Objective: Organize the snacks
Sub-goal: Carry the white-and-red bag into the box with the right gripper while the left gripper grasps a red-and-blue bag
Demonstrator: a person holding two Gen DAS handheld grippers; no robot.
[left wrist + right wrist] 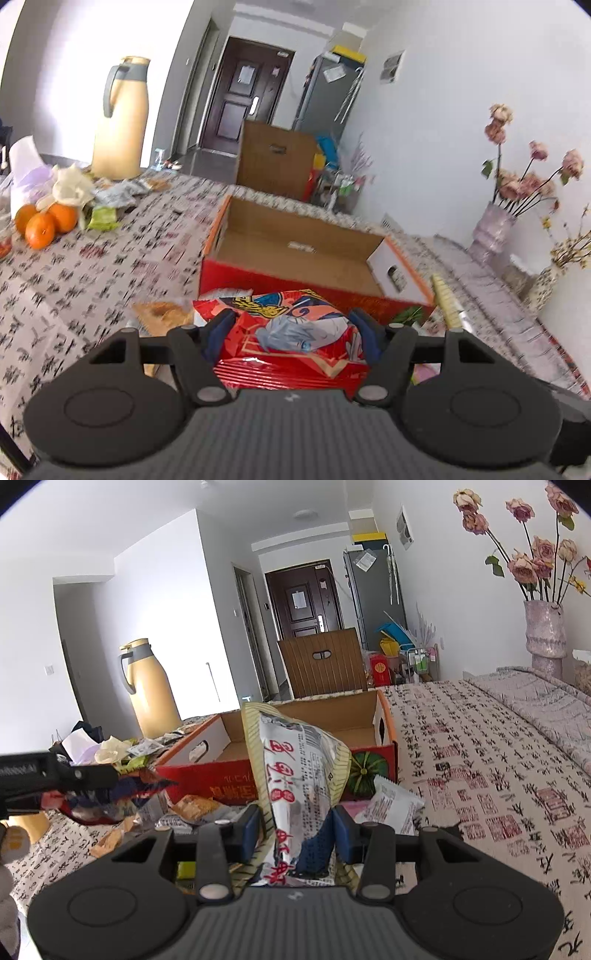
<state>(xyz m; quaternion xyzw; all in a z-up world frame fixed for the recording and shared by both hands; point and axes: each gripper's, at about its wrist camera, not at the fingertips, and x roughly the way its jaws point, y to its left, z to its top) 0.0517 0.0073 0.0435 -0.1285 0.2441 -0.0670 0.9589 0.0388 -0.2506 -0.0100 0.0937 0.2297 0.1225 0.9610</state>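
Observation:
My left gripper (291, 328) is shut on a red cartoon-printed snack bag (291, 332), held just in front of an open red cardboard box (295, 254) whose inside looks empty. My right gripper (295, 823) is shut on a silver snack bag with a yellow striped edge (299, 768), held upright before the same box (221, 779). The left gripper and its red bag show at the left of the right wrist view (96, 786). The yellow edge of the silver bag shows in the left wrist view (445, 299).
Loose snack packets (192, 808) and a white packet (391, 805) lie on the patterned tablecloth (480, 775) in front of the box. Oranges (44, 225), wrappers and a yellow thermos (122, 122) stand far left. Flower vases (495, 229) stand by the right wall. A wooden chair (325, 664) stands behind the table.

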